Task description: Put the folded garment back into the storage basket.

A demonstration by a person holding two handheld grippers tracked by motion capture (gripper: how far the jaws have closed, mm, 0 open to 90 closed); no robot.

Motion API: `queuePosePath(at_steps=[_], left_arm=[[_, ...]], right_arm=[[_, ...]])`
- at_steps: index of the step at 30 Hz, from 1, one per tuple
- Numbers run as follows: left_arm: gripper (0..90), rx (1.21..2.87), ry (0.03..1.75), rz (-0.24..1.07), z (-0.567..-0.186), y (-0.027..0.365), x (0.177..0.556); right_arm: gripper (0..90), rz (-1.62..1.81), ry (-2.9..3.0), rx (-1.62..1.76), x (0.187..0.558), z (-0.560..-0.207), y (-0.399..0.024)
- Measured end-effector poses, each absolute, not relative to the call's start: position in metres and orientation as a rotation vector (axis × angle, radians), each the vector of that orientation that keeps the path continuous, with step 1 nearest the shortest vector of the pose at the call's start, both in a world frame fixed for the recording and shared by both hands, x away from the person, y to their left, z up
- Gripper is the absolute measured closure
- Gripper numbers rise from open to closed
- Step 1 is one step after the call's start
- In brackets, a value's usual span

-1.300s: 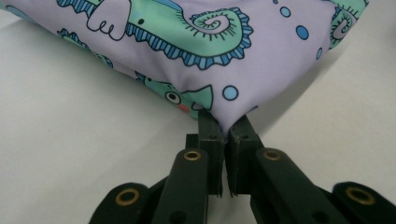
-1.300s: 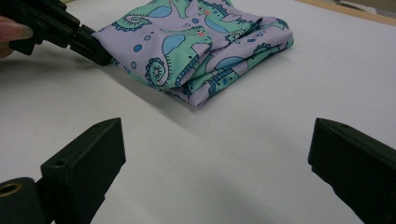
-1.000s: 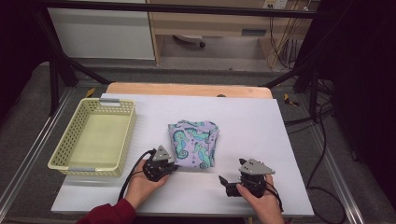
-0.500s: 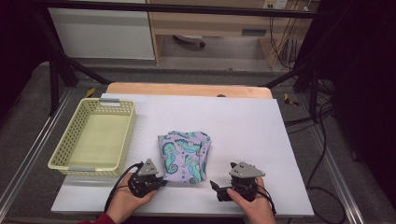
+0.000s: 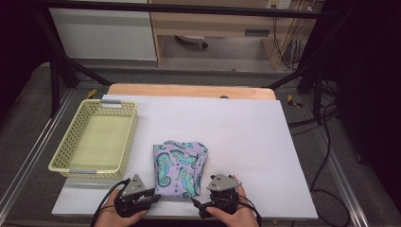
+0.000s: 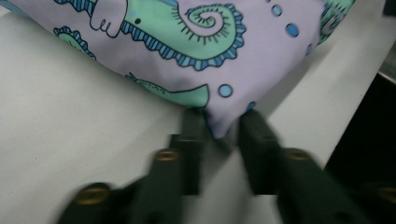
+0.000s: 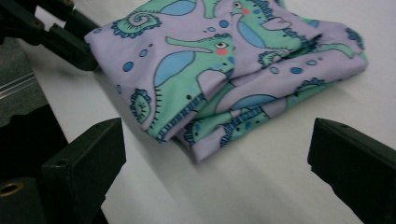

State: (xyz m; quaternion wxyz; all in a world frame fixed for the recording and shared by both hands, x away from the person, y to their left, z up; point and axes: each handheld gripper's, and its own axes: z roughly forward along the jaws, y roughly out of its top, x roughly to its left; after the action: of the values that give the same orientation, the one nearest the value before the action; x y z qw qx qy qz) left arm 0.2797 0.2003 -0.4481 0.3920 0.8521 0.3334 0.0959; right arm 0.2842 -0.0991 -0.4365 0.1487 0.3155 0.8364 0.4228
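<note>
Seahorse-print folded cloth (image 5: 179,165) lies on the white surface (image 5: 246,142), directly ahead of both tools and near the front edge. Left hand-held gripper (image 6: 219,128) has its jaws closed on the cloth's near corner, fabric pinched between the tips. Right hand-held gripper (image 7: 215,154) stands with jaws wide apart, just short of the cloth's other near corner and not touching it. Yellow mesh basket (image 5: 64,158) sits well to the left of the left tool, with nothing visible inside. Risk assessment: the left grip takes only the tip of a corner, so any pull may slip it free or draw out one layer and undo the folds; with the right corner unsecured, a one-sided drag would likely skew or open the bundle. The cloth also sits close to the front edge, so a further pull toward the person could bring it over. Compared with half a second earlier, the cloth has been drawn nearer the person and both hands have withdrawn toward the front edge; the basket is unmoved.
</note>
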Motion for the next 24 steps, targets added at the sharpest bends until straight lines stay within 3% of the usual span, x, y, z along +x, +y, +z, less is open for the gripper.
queuePosePath(at_steps=[4, 12, 24], left_arm=[[33.7, 2.13, 0.871, 0.263, -0.444, 0.197, 0.274], [14.4, 2.025, 0.903, 0.318, -0.435, 0.192, 0.284], [12.5, 1.976, 0.944, 0.387, -0.43, 0.197, 0.292]], right_arm=[[7.6, 1.228, 2.414, 0.938, 0.288, -0.44, -0.096], [15.7, 1.284, 2.411, 0.982, 0.295, -0.44, -0.088], [19.2, 1.112, 2.45, 0.956, 0.298, -0.463, -0.058]])
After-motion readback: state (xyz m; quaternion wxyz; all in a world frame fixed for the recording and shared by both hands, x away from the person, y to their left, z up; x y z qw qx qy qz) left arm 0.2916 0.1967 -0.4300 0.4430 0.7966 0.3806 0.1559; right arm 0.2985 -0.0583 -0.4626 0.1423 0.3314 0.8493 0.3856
